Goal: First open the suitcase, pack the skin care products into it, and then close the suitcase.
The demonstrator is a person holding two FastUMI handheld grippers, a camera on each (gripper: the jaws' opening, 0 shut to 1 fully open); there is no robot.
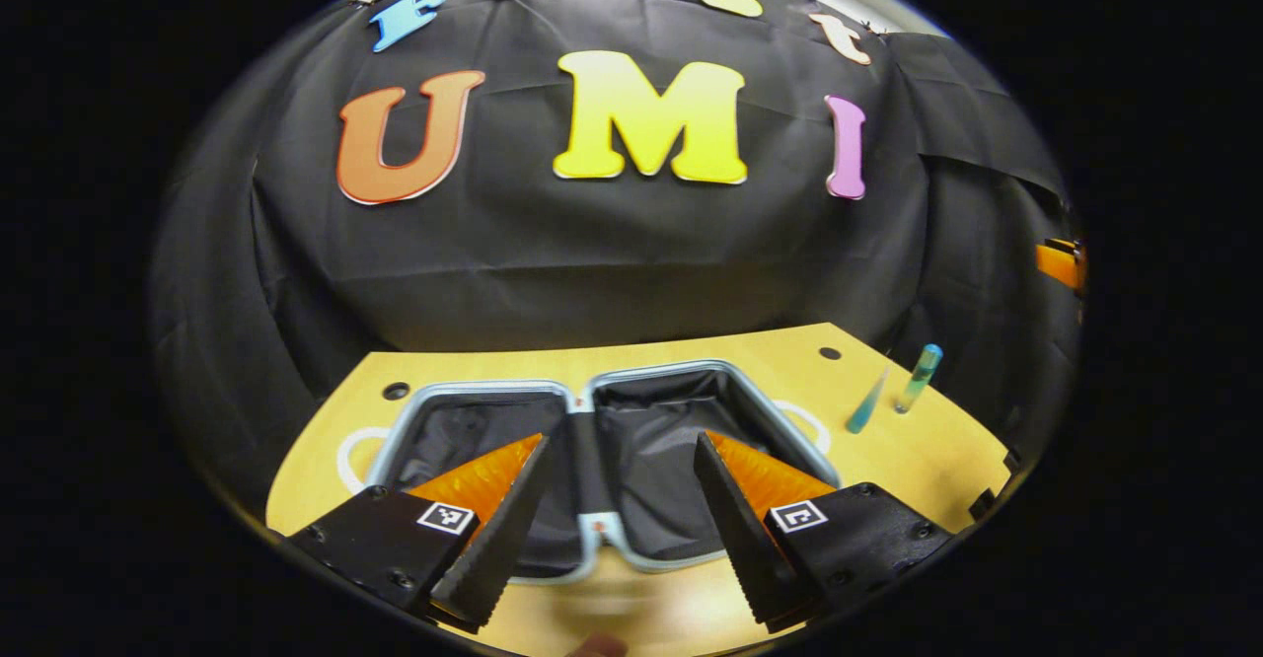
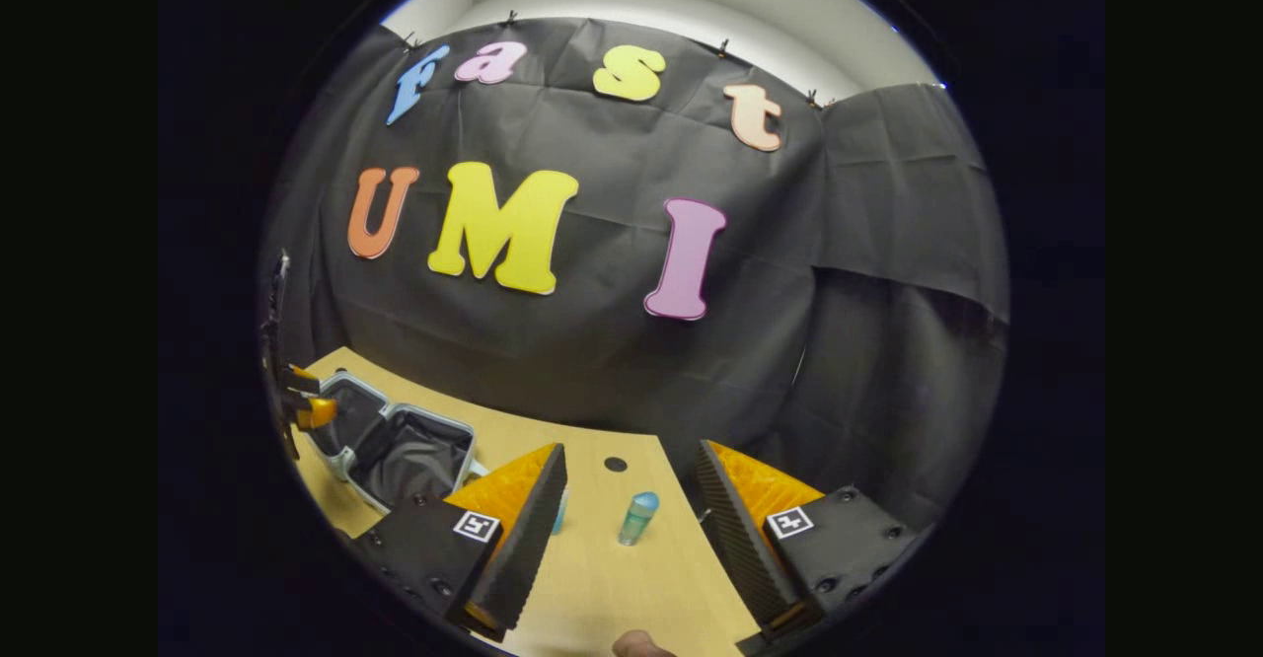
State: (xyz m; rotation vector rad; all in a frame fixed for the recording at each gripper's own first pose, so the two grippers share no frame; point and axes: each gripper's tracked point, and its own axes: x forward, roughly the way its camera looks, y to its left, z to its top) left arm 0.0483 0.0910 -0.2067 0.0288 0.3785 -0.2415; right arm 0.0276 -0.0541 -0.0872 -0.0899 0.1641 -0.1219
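The small suitcase (image 1: 710, 366) lies open and flat on the yellow table, its two dark-lined halves side by side with nothing visible inside. My left gripper (image 1: 617, 499) hovers open just above its near rim. To the suitcase's right stand a teal tube (image 1: 868, 405) and a green bottle with a blue cap (image 1: 918, 378). In the right gripper view, my right gripper (image 2: 631, 509) is open, with the bottle (image 2: 638, 517) standing between its fingers farther ahead. The tube (image 2: 560, 511) is half hidden behind one finger. The suitcase (image 2: 424, 413) lies off to the left.
The tabletop (image 1: 918, 460) has small dark holes (image 2: 615, 464) near its back edge. White loop handles (image 1: 345, 455) stick out from the suitcase's sides. Black cloth walls stand close behind the table. The left gripper (image 2: 301, 405) appears at the far left of the right gripper view.
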